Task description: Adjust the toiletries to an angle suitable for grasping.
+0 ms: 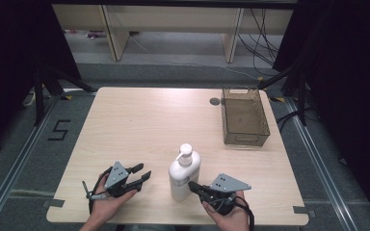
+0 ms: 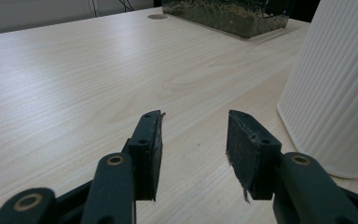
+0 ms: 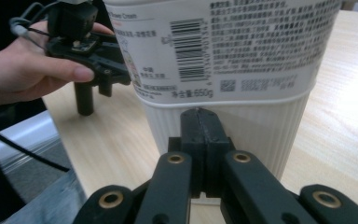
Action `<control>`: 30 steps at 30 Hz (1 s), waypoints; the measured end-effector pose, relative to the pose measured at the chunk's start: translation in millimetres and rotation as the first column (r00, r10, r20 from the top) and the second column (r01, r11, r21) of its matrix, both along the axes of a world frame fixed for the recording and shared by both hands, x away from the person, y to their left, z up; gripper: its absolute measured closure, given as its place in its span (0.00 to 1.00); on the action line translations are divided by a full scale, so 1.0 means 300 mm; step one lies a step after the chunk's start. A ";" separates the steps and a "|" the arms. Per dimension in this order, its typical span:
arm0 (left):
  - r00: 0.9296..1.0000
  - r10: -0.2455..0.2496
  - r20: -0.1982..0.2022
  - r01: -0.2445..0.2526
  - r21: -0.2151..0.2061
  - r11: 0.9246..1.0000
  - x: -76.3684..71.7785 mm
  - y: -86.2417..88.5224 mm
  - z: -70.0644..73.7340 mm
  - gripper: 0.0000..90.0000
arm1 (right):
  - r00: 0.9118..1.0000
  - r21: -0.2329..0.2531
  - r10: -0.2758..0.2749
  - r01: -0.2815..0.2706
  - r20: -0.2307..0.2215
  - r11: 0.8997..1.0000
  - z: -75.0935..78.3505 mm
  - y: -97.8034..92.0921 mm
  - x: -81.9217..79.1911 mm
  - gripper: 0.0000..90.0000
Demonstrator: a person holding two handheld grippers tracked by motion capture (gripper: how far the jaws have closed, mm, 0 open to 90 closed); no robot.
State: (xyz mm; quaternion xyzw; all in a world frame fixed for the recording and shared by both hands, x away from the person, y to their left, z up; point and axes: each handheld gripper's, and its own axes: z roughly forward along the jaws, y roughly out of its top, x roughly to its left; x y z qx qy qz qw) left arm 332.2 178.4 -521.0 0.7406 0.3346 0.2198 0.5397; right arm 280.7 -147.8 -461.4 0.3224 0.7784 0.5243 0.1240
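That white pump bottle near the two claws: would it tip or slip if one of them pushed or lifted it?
The pump bottle stands tall on a narrow base, so a push high up would probably tip it. Its ribbed lower wall may give the claws some grip, though the plastic looks smooth. The label reads 650g, so if full it is likely fairly heavy.

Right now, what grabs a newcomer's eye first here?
The white pump bottle, standing upright at the table's near edge between both grippers. The right gripper, jaws shut, points at its base; the left gripper sits open beside it. A dark see-through basket stands at the far right.
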 end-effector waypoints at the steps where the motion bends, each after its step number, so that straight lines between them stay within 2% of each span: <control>1: 1.000 0.000 0.000 0.000 0.000 1.000 0.000 0.000 0.000 0.61 | 1.000 0.000 0.000 0.000 0.000 1.000 0.000 0.000 0.000 1.00; 3: 1.000 -0.003 0.002 0.003 -0.009 1.000 0.001 0.002 -0.002 0.61 | 1.000 0.016 -0.003 0.003 0.006 1.000 -0.005 0.024 0.002 1.00; 4: 1.000 0.003 -0.001 -0.003 -0.005 1.000 -0.001 0.007 -0.001 0.61 | 1.000 0.012 -0.022 0.023 -0.019 1.000 -0.003 0.040 -0.008 1.00; 5: 1.000 0.003 -0.001 -0.003 -0.005 1.000 -0.001 0.007 -0.001 0.61 | 1.000 0.012 -0.022 0.023 -0.019 1.000 -0.003 0.040 -0.008 1.00; 6: 1.000 0.004 0.000 -0.004 -0.006 1.000 -0.001 0.011 -0.001 0.61 | 0.999 0.034 -0.033 0.035 -0.036 0.999 -0.004 0.051 -0.013 1.00; 7: 1.000 0.007 -0.004 -0.007 -0.001 1.000 -0.003 0.015 0.000 0.61 | 1.000 0.029 -0.020 0.020 -0.001 0.999 -0.010 0.055 -0.003 1.00; 9: 1.000 0.004 0.002 -0.004 -0.017 1.000 -0.001 0.018 -0.002 0.61 | 1.000 0.013 -0.030 0.030 0.001 0.999 -0.013 0.068 -0.010 1.00; 10: 1.000 0.014 -0.005 -0.014 -0.004 1.000 -0.004 0.023 0.000 0.61 | 0.999 0.016 -0.039 0.039 0.020 0.999 -0.006 0.073 -0.018 1.00; 11: 1.000 0.012 -0.005 -0.012 -0.008 1.000 -0.003 0.022 -0.001 0.61 | 0.998 0.003 -0.052 0.052 0.039 0.999 0.001 0.072 -0.023 1.00; 12: 1.000 0.011 -0.004 -0.011 -0.009 1.000 -0.002 0.022 -0.001 0.61 | 0.998 0.029 -0.055 0.054 0.028 0.998 0.004 0.078 -0.027 1.00; 13: 1.000 0.011 -0.004 -0.011 -0.009 1.000 -0.002 0.022 -0.001 0.61 | 0.998 0.029 -0.055 0.054 0.028 0.998 0.004 0.078 -0.027 1.00; 14: 1.000 0.009 -0.002 -0.009 -0.012 1.000 -0.001 0.020 -0.002 0.61 | 0.997 0.028 -0.077 0.076 0.030 0.997 0.010 0.076 -0.030 1.00; 15: 1.000 0.004 0.001 -0.004 -0.013 1.000 0.000 0.020 -0.002 0.61 | 0.997 0.032 -0.078 0.077 0.019 0.997 0.011 0.078 -0.024 1.00; 22: 1.000 0.007 -0.003 -0.007 -0.015 1.000 0.003 0.023 -0.002 0.61 | 0.997 0.019 -0.078 0.078 0.024 0.997 0.000 0.089 -0.018 1.00; 24: 1.000 0.007 -0.001 -0.008 -0.016 1.000 0.002 0.024 -0.002 0.61 | 0.996 0.035 -0.087 0.087 0.007 0.996 -0.003 0.097 -0.020 1.00; 26: 1.000 0.012 -0.005 -0.012 -0.010 1.000 0.001 0.025 -0.001 0.61 | 0.995 0.040 -0.097 0.097 0.011 0.995 -0.006 0.101 -0.020 1.00; 27: 1.000 0.013 -0.006 -0.013 -0.012 1.000 0.000 0.025 -0.001 0.61 | 0.994 0.031 -0.108 0.107 0.029 0.994 -0.006 0.106 -0.019 1.00; 30: 1.000 0.013 -0.006 -0.013 -0.010 1.000 0.002 0.025 0.000 0.61 | 0.993 0.033 -0.117 0.117 0.020 0.993 -0.006 0.115 -0.019 1.00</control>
